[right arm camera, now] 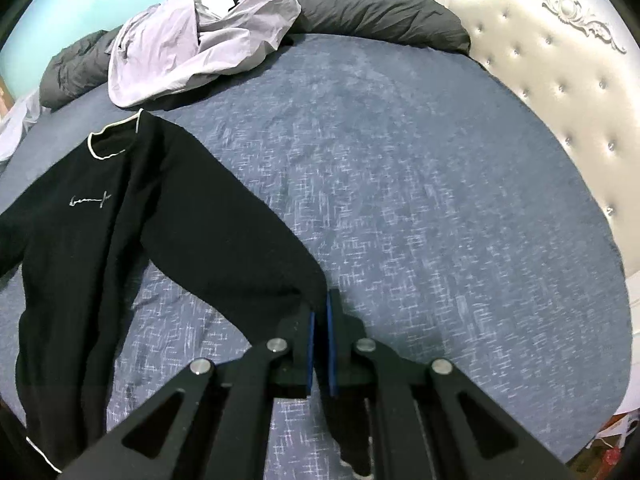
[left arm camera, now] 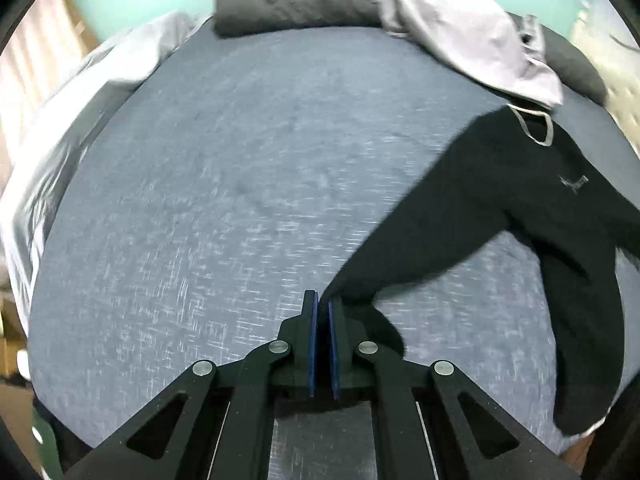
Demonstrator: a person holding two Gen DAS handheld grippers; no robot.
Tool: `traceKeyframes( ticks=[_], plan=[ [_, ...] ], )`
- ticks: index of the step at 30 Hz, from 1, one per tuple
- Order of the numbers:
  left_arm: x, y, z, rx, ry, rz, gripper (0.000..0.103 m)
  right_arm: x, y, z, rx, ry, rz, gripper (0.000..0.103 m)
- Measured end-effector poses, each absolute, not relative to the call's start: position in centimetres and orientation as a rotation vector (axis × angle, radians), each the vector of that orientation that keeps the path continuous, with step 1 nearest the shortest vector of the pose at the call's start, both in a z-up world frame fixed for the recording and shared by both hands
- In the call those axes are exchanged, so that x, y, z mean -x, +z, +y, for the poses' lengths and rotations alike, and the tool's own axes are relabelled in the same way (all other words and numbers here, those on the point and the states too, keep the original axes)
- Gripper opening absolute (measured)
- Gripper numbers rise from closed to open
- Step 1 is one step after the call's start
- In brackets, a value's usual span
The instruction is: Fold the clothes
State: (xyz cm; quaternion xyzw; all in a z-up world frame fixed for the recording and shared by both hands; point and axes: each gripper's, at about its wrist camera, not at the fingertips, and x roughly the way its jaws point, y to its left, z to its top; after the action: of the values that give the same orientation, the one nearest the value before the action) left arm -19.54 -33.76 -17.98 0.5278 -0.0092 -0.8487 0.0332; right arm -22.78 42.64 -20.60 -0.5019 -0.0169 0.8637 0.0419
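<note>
A black long-sleeved sweater (right arm camera: 80, 240) with a white-trimmed collar and small chest lettering lies front up on the blue bedspread (right arm camera: 420, 200). It also shows in the left wrist view (left arm camera: 520, 208). My left gripper (left arm camera: 323, 304) is shut on the end of one sleeve (left arm camera: 400, 252), held just above the bed. My right gripper (right arm camera: 320, 304) is shut on the end of the other sleeve (right arm camera: 224, 232); its cuff hangs below the jaws. Both sleeves stretch out sideways from the body.
A light lilac garment (right arm camera: 188, 48) lies crumpled at the far side on a rolled dark grey duvet (right arm camera: 380, 12); both show in the left wrist view (left arm camera: 460, 32) (left arm camera: 288, 0). A white tufted headboard (right arm camera: 560, 92) stands at right. A pale sheet (left arm camera: 80, 92) hangs at left.
</note>
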Motion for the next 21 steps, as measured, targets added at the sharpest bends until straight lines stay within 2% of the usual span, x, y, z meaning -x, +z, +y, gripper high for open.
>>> traceKeyframes(
  ticks=[1,3,6,8,10,12,17,21],
  plan=[
    [19.5,-18.1,-34.0,-1.599,-2.585,-0.022,0.008,22.9,-20.4,42.5,1.527,2.634,-0.071,0.005],
    [19.1,-18.0,-34.3,-1.563,-2.579,-0.009,0.008,22.8,-20.1,42.5,1.498,2.605,-0.08,0.013],
    [18.3,-18.0,-33.9,-1.553,-2.605,0.063,0.009,21.9,-19.4,42.0,1.492,2.637,-0.02,0.019],
    [17.3,-17.9,-32.9,-1.579,-2.652,0.11,0.01,21.1,-19.1,41.3,1.495,2.671,0.003,0.033],
    [16.3,-17.9,-31.1,-1.647,-2.707,0.156,0.018,20.1,-19.1,40.2,1.528,2.739,0.086,0.036],
    [15.5,-18.4,-28.0,-1.72,-2.765,0.166,0.029,19.2,-19.7,38.5,1.621,2.796,0.187,0.043],
    [12.8,-19.9,-19.7,-1.932,-2.894,0.232,0.048,16.4,-22.4,32.4,1.835,2.864,0.258,0.048],
    [11.0,-21.2,-14.0,-2.068,-2.938,0.225,0.05,14.3,-25.4,27.8,2.027,2.849,0.343,0.051]
  ],
)
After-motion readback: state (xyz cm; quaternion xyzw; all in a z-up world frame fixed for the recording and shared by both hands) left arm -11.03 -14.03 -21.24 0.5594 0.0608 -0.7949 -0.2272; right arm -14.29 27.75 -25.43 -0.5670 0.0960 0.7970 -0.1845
